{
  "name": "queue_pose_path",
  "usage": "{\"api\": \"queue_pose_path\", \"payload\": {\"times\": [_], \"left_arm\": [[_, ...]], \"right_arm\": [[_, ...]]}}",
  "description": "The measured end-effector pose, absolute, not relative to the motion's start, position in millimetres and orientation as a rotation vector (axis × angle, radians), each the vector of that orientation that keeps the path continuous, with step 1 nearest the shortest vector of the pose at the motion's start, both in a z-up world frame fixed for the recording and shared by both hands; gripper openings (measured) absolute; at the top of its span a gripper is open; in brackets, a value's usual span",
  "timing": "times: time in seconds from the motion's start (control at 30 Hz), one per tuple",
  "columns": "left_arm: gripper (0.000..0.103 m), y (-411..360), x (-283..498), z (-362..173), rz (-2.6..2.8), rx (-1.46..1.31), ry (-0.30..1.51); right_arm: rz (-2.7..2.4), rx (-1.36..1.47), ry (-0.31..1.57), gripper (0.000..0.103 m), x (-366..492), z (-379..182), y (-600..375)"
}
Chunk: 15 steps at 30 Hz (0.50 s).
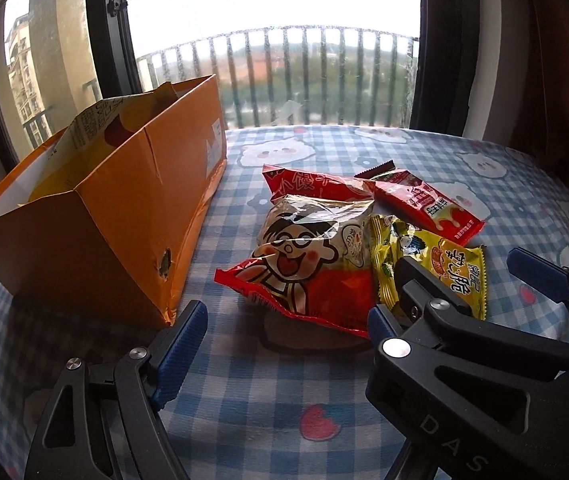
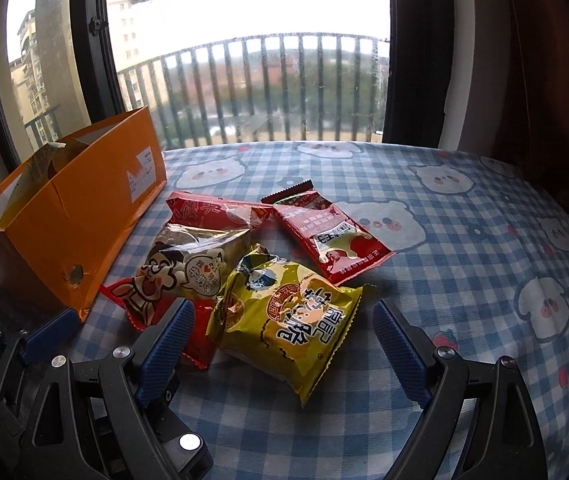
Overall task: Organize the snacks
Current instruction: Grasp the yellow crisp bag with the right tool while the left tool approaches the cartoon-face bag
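Several snack bags lie in a pile on the checked cloth. A red bag with a cartoon face [image 1: 312,256] [image 2: 176,268] lies just ahead of my left gripper [image 1: 284,332], whose blue pads stand open on either side of its near edge. A yellow bag [image 2: 284,320] [image 1: 436,264] lies between the open fingers of my right gripper [image 2: 284,344] [image 1: 480,276], with gaps at both pads. Behind them are a second red bag [image 1: 312,184] [image 2: 212,212] and a flat red sachet [image 1: 432,208] [image 2: 332,236]. An open orange box [image 1: 124,208] [image 2: 84,208] stands at the left with a pack [image 1: 92,120] inside.
The table [image 2: 464,264] wears a blue checked cloth with a bear print and curves away to an edge at the right. A window with a dark frame [image 1: 108,40] and a balcony railing runs along the far side, close behind the box.
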<state>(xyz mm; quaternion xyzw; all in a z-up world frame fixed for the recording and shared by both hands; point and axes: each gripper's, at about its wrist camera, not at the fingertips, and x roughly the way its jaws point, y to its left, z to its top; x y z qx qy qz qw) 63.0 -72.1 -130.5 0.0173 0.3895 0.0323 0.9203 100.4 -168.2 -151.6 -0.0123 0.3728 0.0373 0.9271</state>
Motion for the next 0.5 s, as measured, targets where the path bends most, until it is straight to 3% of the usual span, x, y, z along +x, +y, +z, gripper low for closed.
{"api": "queue_pose_path", "payload": {"times": [0.5], "left_arm": [[0.083,-69.8,92.4,-138.3,0.074,0.062,0.878]], "right_arm": [[0.061,0.036,0.883,0.101,138.5,-172.6,-172.9]]}}
